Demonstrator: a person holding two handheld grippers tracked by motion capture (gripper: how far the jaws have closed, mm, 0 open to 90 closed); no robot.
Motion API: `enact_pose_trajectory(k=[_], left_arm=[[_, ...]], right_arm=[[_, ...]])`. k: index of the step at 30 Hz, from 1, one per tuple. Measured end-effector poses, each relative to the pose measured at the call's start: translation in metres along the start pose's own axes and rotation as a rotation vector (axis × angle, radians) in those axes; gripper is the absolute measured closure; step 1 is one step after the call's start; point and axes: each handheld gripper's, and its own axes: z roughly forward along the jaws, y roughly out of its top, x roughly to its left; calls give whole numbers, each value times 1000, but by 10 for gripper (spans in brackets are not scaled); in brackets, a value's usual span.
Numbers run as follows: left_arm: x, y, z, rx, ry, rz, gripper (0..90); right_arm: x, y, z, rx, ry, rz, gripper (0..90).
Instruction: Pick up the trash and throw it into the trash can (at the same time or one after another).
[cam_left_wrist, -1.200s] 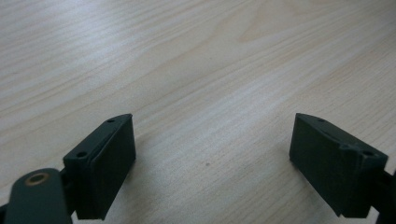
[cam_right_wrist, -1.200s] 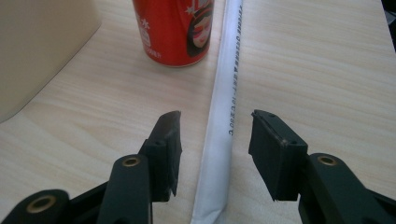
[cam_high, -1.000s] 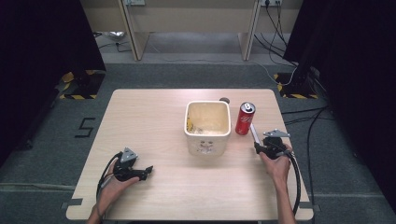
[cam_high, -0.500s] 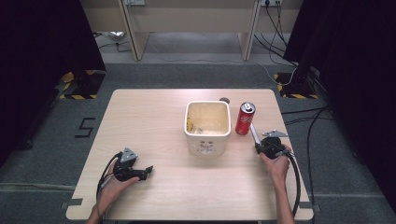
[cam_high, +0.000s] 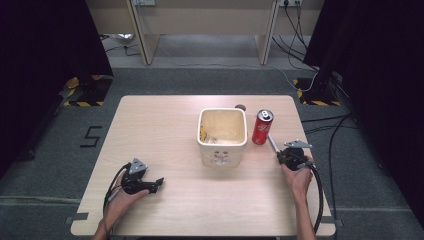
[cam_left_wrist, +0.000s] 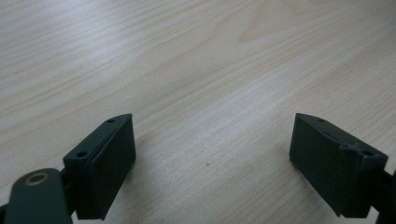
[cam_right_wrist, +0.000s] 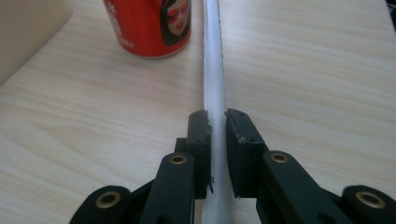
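A red soda can stands upright on the wooden table, just right of a cream square container. My right gripper is shut on a long white strip that runs forward past the can. In the high view that right gripper sits near the table's right edge, with the strip pointing toward the can. My left gripper lies near the front left of the table. Its jaws stand wide apart in the left gripper view, with bare wood between them.
A small dark round object lies just behind the container. The container holds some pale and yellowish contents. Cables trail from both grippers toward the front edge. Desk legs and floor cables lie beyond the table's far side.
My right gripper has shifted slightly, its strip still pointing at the can. The left gripper has stayed in place.
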Motion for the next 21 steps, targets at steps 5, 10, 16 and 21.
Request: enact_pose_trajectory(k=[5, 10, 16, 21], left_arm=[[0, 0, 0, 2, -1, 0, 139], [0, 0, 0, 1, -1, -1, 138], [0, 0, 0, 1, -1, -1, 138], [0, 0, 0, 1, -1, 1, 137]], right_arm=[[-10, 4, -16, -45, -28, 13, 803], [-19, 5, -29, -63, -35, 24, 803], [-26, 6, -45, -73, -42, 24, 803], [-27, 10, -56, -83, -35, 7, 804]])
